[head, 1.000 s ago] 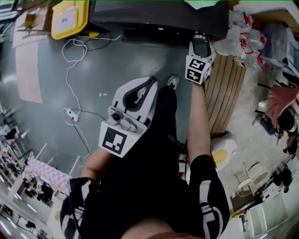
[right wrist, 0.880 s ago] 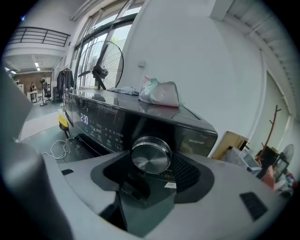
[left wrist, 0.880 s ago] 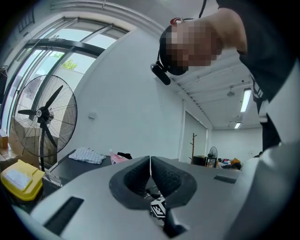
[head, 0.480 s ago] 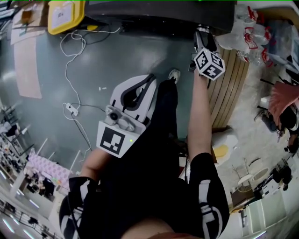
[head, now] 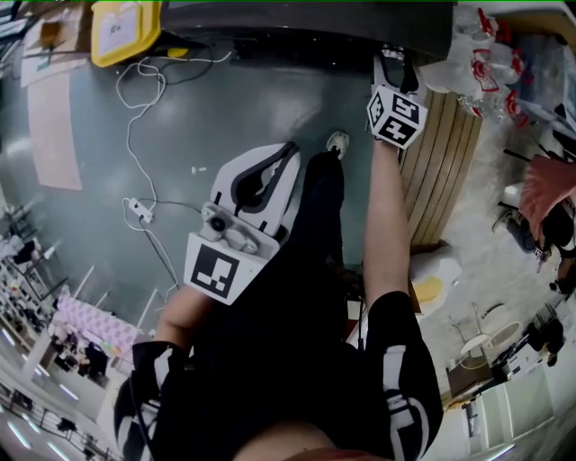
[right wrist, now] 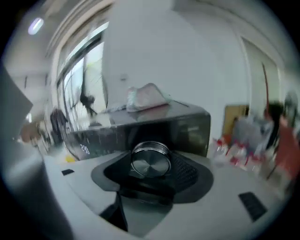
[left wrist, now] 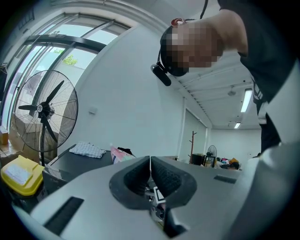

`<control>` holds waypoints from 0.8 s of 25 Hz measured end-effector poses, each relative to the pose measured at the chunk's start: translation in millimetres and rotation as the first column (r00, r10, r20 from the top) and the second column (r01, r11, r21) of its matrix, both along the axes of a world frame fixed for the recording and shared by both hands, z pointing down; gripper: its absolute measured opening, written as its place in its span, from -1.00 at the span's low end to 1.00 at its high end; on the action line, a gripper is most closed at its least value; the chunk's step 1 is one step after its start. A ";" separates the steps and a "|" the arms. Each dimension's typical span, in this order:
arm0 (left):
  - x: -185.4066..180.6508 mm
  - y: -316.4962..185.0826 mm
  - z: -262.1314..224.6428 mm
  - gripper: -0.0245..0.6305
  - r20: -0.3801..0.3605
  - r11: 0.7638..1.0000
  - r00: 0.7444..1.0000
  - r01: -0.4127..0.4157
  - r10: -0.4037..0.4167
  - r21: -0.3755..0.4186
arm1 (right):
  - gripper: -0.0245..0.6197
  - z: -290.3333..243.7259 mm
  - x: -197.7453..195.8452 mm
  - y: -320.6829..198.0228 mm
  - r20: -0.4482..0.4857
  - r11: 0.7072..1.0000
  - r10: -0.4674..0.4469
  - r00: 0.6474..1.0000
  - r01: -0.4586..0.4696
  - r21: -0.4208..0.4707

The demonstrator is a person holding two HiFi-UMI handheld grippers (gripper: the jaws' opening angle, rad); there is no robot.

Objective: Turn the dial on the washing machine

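The dark washing machine (head: 306,22) runs along the top of the head view. My right gripper (head: 393,58) reaches its front panel at the right end, arm outstretched. In the right gripper view the round silver dial (right wrist: 151,160) sits between the black pads (right wrist: 188,171), which are shut on it; a lit display (right wrist: 85,149) shows on the panel to the left. My left gripper (head: 284,151) hangs back near the person's leg, well short of the machine. Its jaws meet in the left gripper view (left wrist: 150,161), shut with nothing between them.
A yellow bin (head: 124,31) stands at the machine's left. A white cable with a power strip (head: 139,212) trails over the grey floor. A slatted wooden panel (head: 441,171) and plastic bags (head: 477,63) stand right of the arm. A cloth (right wrist: 147,97) lies on the machine's top.
The right gripper has pushed up to the machine's panel and its marker cube has twisted one way and partly back. The left gripper has barely moved.
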State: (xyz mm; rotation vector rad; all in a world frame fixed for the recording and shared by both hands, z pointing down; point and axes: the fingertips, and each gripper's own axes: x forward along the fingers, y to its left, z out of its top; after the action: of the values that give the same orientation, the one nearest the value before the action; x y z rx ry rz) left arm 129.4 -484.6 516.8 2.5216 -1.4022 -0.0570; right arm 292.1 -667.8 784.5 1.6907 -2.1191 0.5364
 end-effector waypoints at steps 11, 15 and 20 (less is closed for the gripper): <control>-6.2 -2.5 2.8 -0.85 -0.011 1.000 1.000 0.005 -0.005 0.002 | 0.03 2.7 1.1 15.0 -0.002 0.999 0.043 0.999 -0.043 -0.025; -14.3 6.4 -17.7 -0.85 -0.021 1.000 1.000 0.012 -0.012 0.024 | -0.20 -28.4 -2.0 48.6 0.016 0.998 0.049 0.999 -0.048 -0.039; -25.1 22.1 -70.0 -0.85 -0.021 0.998 1.000 0.019 -0.018 0.062 | -0.61 -125.0 -13.3 99.9 0.069 1.000 0.028 0.997 -0.029 0.007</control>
State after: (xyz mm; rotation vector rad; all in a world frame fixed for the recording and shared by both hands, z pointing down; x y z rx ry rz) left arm 104.3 -462.5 446.8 2.5505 -1.4378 -0.1308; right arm 278.8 -567.9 659.5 1.7331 -2.1503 0.6027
